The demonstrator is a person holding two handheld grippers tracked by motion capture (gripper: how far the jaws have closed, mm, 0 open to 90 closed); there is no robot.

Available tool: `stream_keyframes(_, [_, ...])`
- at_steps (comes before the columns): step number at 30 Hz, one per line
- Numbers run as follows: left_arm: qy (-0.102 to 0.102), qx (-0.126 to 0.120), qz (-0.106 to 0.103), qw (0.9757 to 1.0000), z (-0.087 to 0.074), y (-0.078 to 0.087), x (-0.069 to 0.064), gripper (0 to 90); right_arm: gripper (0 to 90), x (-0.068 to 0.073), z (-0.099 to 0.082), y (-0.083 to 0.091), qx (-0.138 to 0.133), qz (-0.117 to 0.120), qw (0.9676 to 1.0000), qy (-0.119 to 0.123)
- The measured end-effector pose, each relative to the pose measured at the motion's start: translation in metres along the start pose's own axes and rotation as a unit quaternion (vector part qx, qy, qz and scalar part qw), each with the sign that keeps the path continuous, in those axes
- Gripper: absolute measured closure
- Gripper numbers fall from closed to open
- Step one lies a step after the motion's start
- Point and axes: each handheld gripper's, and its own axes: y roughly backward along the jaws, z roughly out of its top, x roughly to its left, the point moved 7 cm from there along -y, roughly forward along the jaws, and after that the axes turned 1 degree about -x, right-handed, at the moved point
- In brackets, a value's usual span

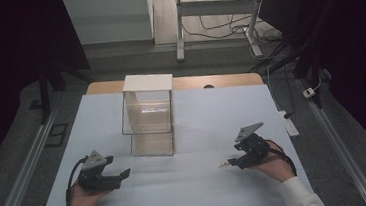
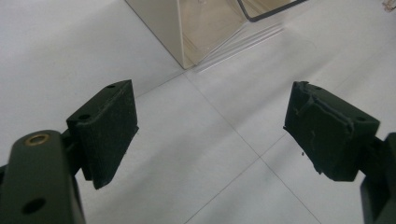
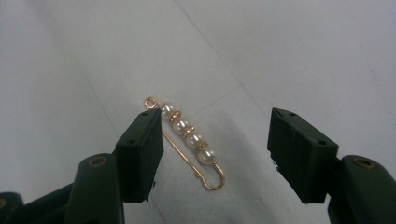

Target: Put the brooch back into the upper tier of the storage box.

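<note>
The left gripper (image 1: 119, 176) is held wide open and empty over the table (image 1: 198, 187). Right of it, a pearl pin (image 3: 187, 140) lies flat between the right gripper's (image 3: 215, 149) open jaws. It could be pushed aside or missed, being so thin.

Grippers: two, left gripper (image 1: 125, 174) lower left of the high view, right gripper (image 1: 225, 164) lower right
Brooch pin (image 3: 187, 140): one, gold
Pearls on pin: four
Clear box (image 1: 148, 117): one, upper centre
Table (image 1: 203, 186): one
</note>
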Motion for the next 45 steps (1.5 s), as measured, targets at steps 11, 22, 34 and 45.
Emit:
stream_keyframes(11, [0.002, -0.004, 0.003, 1.0000, 0.000, 0.001, 0.002, 17.4, 40.5, 0.003, -0.006, -0.011, 0.032, 0.015, 0.9993, 0.010])
stream_keyframes(22, [0.000, -0.001, 0.001, 1.0000, -0.001, 0.000, 0.001, 17.4, 49.2, 0.005, -0.012, -0.018, 0.057, 0.023, 0.9974, 0.037])
stream_keyframes(34, [0.000, -0.001, 0.002, 1.0000, -0.001, 0.001, 0.002, 17.5, 72.5, 0.008, -0.012, -0.016, 0.061, 0.029, 0.9959, 0.060])
stream_keyframes(45, [0.003, -0.005, 0.001, 1.0000, -0.001, 0.002, 0.003, 17.6, 78.7, 0.009, -0.013, -0.015, 0.063, 0.033, 0.9952, 0.068])
